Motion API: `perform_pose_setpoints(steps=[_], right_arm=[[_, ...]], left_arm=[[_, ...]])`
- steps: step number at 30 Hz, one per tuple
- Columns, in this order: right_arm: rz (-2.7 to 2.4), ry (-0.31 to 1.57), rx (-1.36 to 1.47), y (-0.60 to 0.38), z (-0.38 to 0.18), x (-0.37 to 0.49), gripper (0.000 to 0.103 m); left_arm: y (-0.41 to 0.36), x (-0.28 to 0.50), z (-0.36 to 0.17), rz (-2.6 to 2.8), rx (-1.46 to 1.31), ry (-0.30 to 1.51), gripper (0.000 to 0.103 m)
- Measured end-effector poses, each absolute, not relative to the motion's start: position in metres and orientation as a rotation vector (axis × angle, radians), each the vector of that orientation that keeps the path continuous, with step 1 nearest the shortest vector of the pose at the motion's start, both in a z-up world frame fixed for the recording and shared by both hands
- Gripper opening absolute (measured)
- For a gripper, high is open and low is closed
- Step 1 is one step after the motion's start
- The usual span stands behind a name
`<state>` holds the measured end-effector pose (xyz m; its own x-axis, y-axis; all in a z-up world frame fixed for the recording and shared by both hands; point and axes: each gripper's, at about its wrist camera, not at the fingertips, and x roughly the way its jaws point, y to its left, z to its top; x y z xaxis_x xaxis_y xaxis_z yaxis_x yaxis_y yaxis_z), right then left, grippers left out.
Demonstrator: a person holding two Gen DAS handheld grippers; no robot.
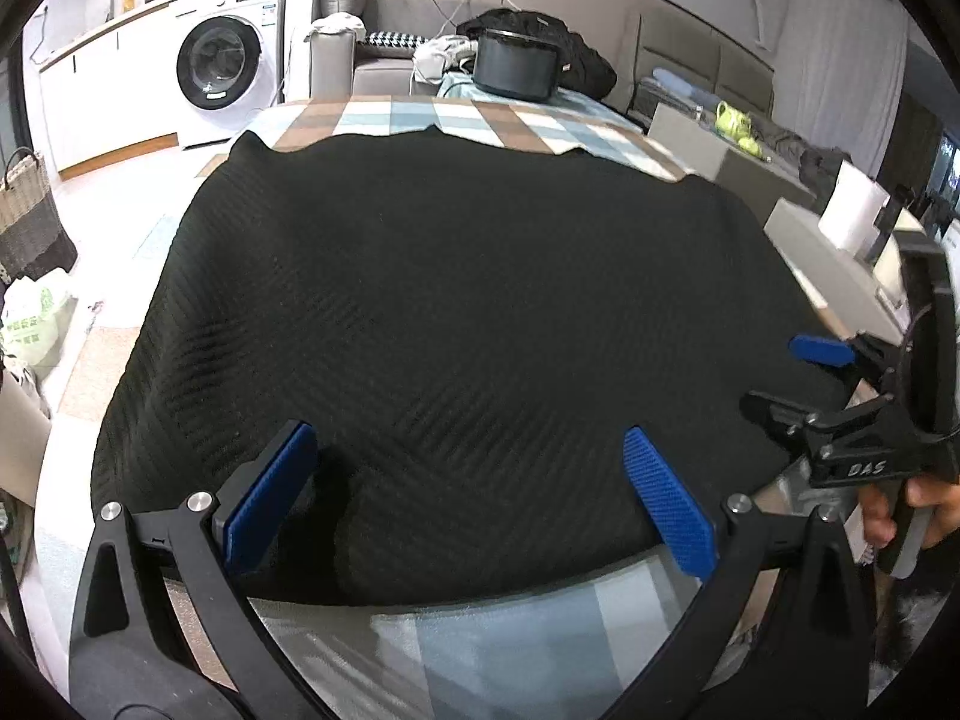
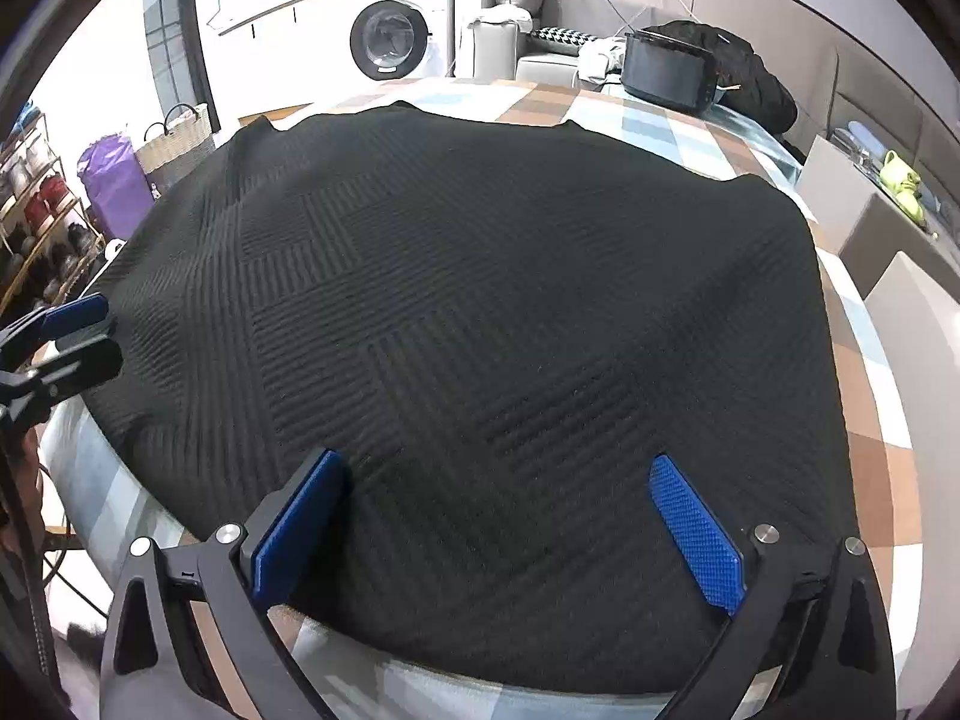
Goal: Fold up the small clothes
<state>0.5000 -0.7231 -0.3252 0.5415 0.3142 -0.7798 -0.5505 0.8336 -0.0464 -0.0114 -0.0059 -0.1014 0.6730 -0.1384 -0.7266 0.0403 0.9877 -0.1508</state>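
Observation:
A black ribbed garment (image 1: 456, 300) lies spread flat over most of the checked tablecloth (image 1: 492, 636); it fills the right wrist view too, garment (image 2: 480, 330). My left gripper (image 1: 468, 438) is open, its blue pads (image 1: 270, 498) straddling the garment's near hem towards the left corner. My right gripper (image 2: 495, 462) is also open, low over the near hem further right. Each shows in the other's view: right gripper (image 1: 786, 378) at the garment's right edge, left gripper (image 2: 102, 339) at its left edge. Neither holds cloth.
A dark pot (image 1: 513, 66) and a black jacket (image 1: 585, 54) sit at the table's far end. A washing machine (image 1: 222, 63) stands behind on the left and a wicker basket (image 1: 24, 210) on the floor. Grey boxes (image 1: 702, 144) line the right side. A hand (image 1: 888, 510) holds the right gripper.

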Motion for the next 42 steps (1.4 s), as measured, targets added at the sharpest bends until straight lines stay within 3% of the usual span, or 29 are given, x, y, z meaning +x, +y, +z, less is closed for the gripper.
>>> perform_pose_setpoints(steps=[10,23,27,31,35,36,37,40,42], right_arm=[[0.61,0.809,-0.329,-0.709,-0.326,0.486,0.103],[0.395,0.853,-0.227,-0.802,-0.306,0.517,0.102],[0.431,0.873,-0.008,-0.838,-0.298,0.529,0.101],[0.385,0.907,0.052,-0.857,-0.3,0.538,0.084],[0.392,0.924,0.117,-0.866,-0.309,0.541,0.075],[0.378,0.9,0.11,-0.865,-0.309,0.54,0.063],[0.377,0.894,0.1,-0.864,-0.309,0.538,0.039],[0.402,0.851,0.105,-0.859,-0.303,0.531,0.013],[0.424,0.784,0.089,-0.858,-0.292,0.523,0.009]], left_arm=[[-0.024,-0.004,-0.118,-0.12,-0.024,0.871,0.102],[-0.024,-0.001,-0.121,-0.125,-0.028,0.868,0.102],[-0.022,-0.001,-0.121,-0.126,-0.041,0.867,0.102],[-0.022,0.0,-0.122,-0.122,-0.038,0.866,0.102],[-0.024,0.0,-0.123,-0.114,-0.03,0.862,0.102],[-0.024,0.0,-0.123,-0.114,-0.032,0.863,0.102],[-0.024,0.0,-0.123,-0.115,-0.036,0.863,0.102],[-0.023,0.0,-0.123,-0.116,-0.048,0.862,0.102],[-0.022,-0.001,-0.124,-0.118,-0.053,0.861,0.102]])
